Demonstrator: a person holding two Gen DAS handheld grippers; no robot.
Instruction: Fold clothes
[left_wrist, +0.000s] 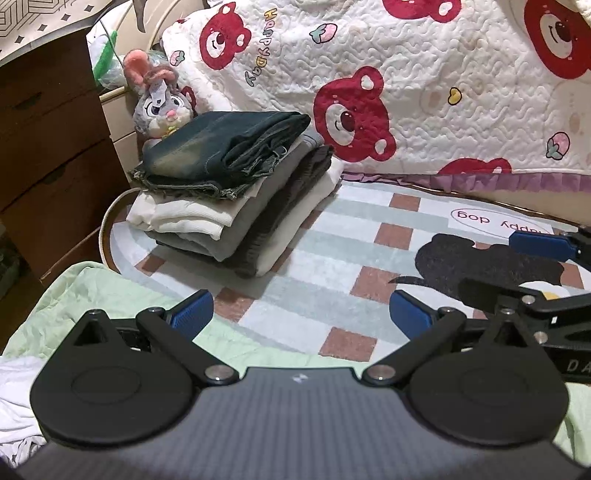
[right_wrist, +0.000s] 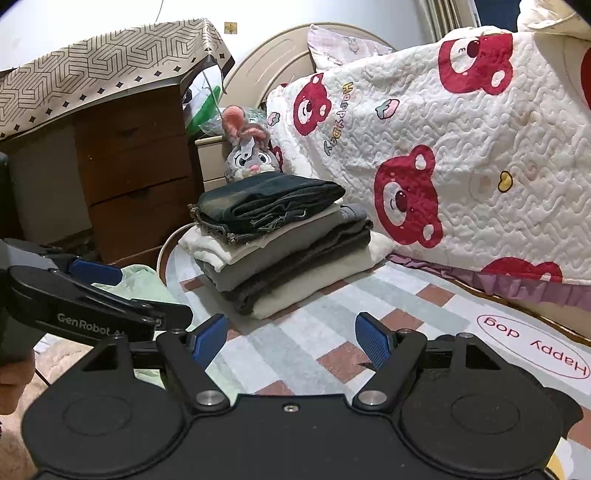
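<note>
A stack of folded clothes (left_wrist: 236, 188) sits on the checked mat (left_wrist: 325, 258), dark denim on top, white and grey pieces under it. It also shows in the right wrist view (right_wrist: 280, 240). A pale green garment (left_wrist: 96, 306) lies unfolded at the near left, under my left gripper (left_wrist: 301, 314), which is open and empty. The green garment shows in the right wrist view (right_wrist: 147, 284) too. My right gripper (right_wrist: 291, 339) is open and empty above the mat (right_wrist: 317, 332). It appears at the right of the left wrist view (left_wrist: 476, 273).
A quilt with red bears (left_wrist: 424, 81) is draped behind the mat. A grey plush rabbit (left_wrist: 157, 99) sits behind the stack. A brown chest of drawers (left_wrist: 48, 155) stands at left. White cloth (left_wrist: 18, 398) lies at the near left.
</note>
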